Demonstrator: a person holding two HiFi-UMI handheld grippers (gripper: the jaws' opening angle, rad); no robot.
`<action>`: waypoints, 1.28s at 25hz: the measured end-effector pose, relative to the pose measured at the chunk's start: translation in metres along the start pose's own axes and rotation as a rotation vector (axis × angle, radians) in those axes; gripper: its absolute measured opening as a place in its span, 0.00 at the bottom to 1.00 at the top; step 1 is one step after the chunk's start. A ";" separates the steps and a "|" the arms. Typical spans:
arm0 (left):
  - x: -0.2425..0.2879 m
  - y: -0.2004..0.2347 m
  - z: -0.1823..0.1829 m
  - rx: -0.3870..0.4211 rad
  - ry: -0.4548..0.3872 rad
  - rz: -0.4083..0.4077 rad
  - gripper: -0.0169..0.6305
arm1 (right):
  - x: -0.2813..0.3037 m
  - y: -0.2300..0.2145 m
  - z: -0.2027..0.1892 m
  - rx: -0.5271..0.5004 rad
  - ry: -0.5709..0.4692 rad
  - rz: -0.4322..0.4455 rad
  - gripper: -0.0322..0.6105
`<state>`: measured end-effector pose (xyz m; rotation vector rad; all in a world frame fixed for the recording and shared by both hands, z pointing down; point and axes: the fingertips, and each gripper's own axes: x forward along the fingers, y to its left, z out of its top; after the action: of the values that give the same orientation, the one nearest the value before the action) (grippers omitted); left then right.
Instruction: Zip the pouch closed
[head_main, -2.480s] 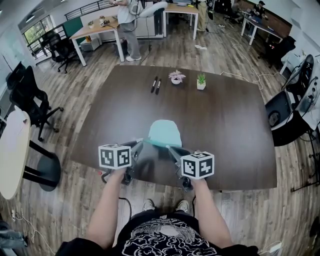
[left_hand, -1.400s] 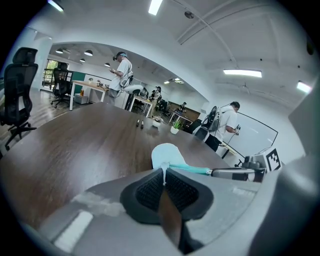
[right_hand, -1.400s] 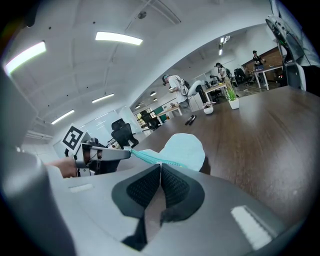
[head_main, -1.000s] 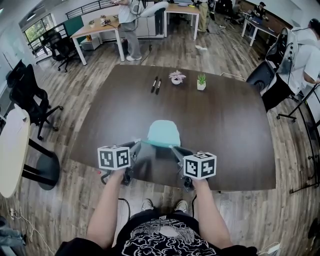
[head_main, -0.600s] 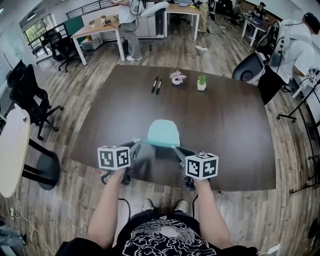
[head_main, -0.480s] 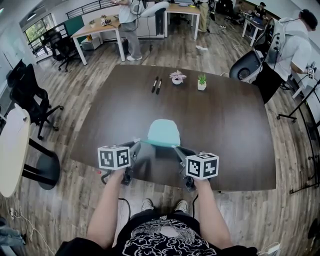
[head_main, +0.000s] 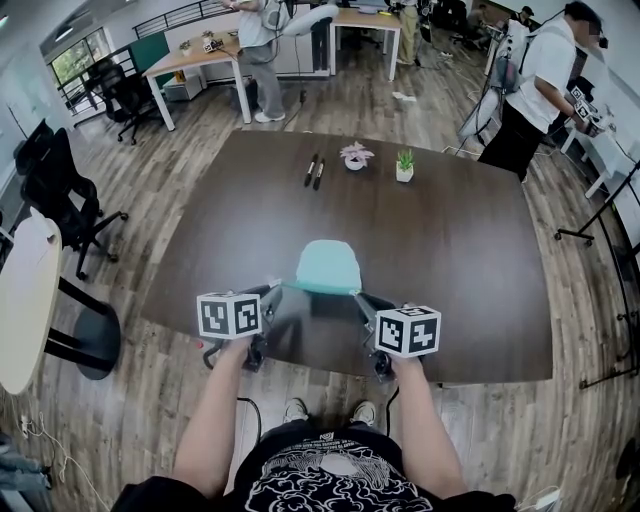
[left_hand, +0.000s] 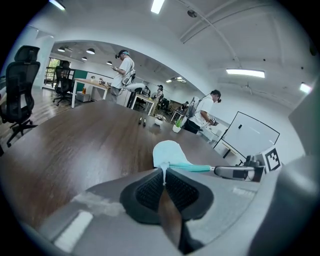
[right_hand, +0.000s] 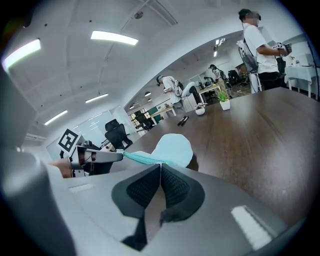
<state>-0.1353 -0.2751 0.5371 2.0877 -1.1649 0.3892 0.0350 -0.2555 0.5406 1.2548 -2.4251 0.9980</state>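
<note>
The head view looks steeply down from above the person's arms onto the table (head_main: 450, 250), with the left gripper (head_main: 280, 288) and right gripper (head_main: 357, 296) close under it and the room beyond. Each gripper view sits low, right behind its own jaws, looking along them over the tabletop. The left one faces rightward and away, the right one leftward and away, so each catches the other gripper. All three share the pouch (head_main: 329, 266), pens (head_main: 313, 170) and plant (head_main: 403, 160).
</note>
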 end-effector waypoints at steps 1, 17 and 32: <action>0.002 -0.002 0.000 0.007 0.006 -0.002 0.06 | 0.000 -0.003 0.001 0.001 0.002 -0.010 0.06; 0.030 -0.006 -0.038 0.069 0.133 -0.006 0.07 | 0.008 -0.036 -0.028 0.016 0.107 -0.125 0.06; 0.035 -0.006 -0.061 0.107 0.209 -0.002 0.19 | 0.011 -0.045 -0.048 0.054 0.153 -0.171 0.10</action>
<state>-0.1064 -0.2518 0.5972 2.0807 -1.0384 0.6655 0.0591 -0.2486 0.6029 1.3263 -2.1506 1.0735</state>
